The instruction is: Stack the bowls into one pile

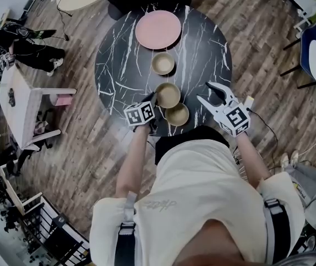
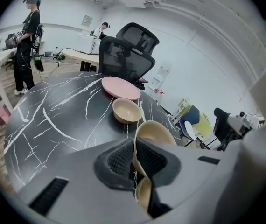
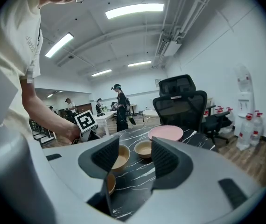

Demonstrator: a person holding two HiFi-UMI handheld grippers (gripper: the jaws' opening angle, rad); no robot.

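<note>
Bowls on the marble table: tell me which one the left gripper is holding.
The middle bowl of the three: the left gripper pinches its rim. The bowl beside the pink plate and the bowl nearest the person sit free.

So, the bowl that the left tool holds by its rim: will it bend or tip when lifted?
The bowl looks rigid: pinched by the left tool, its rim shows no bend. Gripped on one edge only, it may tilt or swing. Its smooth surface could slip.

A round pink plate [image 1: 158, 29] lies near the far edge of the round black white-veined desk [image 1: 119, 71], a black office chair [image 2: 123, 59] behind
</note>
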